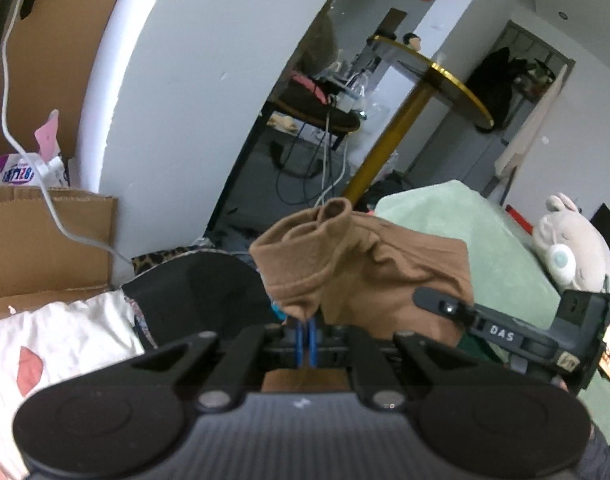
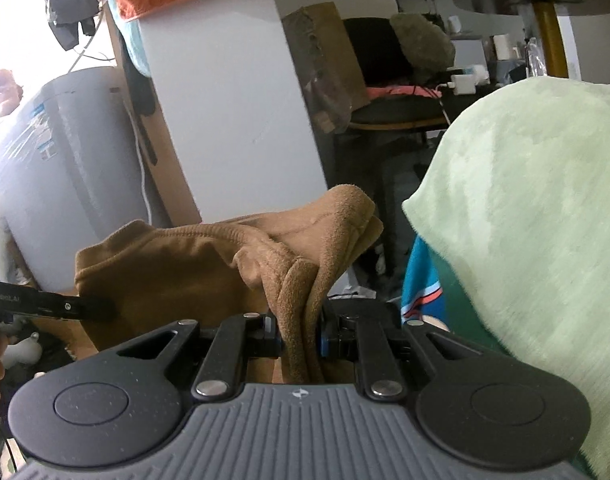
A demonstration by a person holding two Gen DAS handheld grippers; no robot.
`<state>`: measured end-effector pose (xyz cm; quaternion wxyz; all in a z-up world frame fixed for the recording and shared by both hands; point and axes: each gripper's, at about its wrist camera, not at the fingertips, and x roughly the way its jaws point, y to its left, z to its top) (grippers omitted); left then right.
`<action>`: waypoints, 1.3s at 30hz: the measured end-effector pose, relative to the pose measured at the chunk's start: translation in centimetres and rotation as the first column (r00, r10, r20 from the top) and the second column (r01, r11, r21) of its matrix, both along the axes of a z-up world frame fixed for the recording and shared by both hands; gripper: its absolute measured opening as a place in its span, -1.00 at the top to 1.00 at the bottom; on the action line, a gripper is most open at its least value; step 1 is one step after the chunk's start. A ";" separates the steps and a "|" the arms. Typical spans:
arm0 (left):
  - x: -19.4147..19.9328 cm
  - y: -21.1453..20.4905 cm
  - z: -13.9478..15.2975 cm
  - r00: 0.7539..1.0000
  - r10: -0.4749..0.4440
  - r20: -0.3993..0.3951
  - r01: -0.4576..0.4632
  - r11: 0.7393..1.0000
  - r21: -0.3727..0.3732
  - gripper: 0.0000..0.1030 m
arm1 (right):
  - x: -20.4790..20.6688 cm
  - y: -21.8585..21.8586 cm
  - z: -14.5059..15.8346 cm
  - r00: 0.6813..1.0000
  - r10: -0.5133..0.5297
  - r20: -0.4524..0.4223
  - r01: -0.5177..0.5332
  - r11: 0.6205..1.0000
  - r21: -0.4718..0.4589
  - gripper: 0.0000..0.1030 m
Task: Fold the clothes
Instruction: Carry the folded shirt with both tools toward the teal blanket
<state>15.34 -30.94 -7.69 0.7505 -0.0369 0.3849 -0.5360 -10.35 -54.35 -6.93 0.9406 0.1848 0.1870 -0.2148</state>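
A brown fleece garment (image 1: 365,268) hangs in the air between both grippers. My left gripper (image 1: 306,330) is shut on a thin edge of it, blue pads pressed together on the cloth. In the right wrist view the same brown garment (image 2: 177,264) bunches into a thick fold, and my right gripper (image 2: 301,336) is shut on that fold. The right gripper's body (image 1: 505,336) shows at the right of the left wrist view. The left gripper's finger (image 2: 53,304) pokes in from the left of the right wrist view, against the cloth.
A pale green blanket (image 2: 525,208) covers the bed on the right, with a teal garment (image 2: 419,284) beneath. A plush toy (image 1: 569,248) lies on the bed. Cardboard boxes (image 1: 37,240), a white pillow (image 1: 53,340), a white pillar (image 1: 185,100) and a gold-legged round table (image 1: 433,80) stand beyond.
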 end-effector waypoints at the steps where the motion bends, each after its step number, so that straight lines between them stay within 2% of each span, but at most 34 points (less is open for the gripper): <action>1: 0.0 -0.2 -0.1 1.000 -0.003 -0.002 0.003 1.000 0.001 0.93 | 0.1 -0.2 0.0 1.000 -0.004 -0.001 0.004 1.000 -0.006 0.70; 5: 0.2 -0.5 -0.5 1.000 -0.009 -0.004 0.009 1.000 -0.011 0.93 | 0.7 -0.7 0.0 1.000 -0.020 -0.001 0.020 1.000 -0.016 0.70; 9: 1.3 -0.6 -1.4 0.999 0.018 -0.048 -0.019 1.000 -0.010 0.93 | 1.7 -1.0 -0.5 1.000 -0.021 -0.009 0.021 1.000 -0.023 0.70; 20: 4.1 -2.0 -4.6 0.993 0.078 -0.088 -0.075 0.996 0.037 0.93 | 5.4 -2.9 -4.2 0.998 -0.046 -0.053 0.046 0.999 -0.003 0.70; 29: 7.1 -3.5 -6.3 0.987 0.128 -0.095 -0.121 0.989 0.080 0.93 | 8.7 -5.1 -5.4 0.993 -0.067 -0.096 0.065 0.998 -0.017 0.70; 39: 11.0 -5.8 -8.3 0.988 0.154 -0.021 -0.149 0.977 0.155 0.93 | 13.1 -6.5 -7.1 0.980 -0.061 -0.188 0.047 0.996 -0.080 0.70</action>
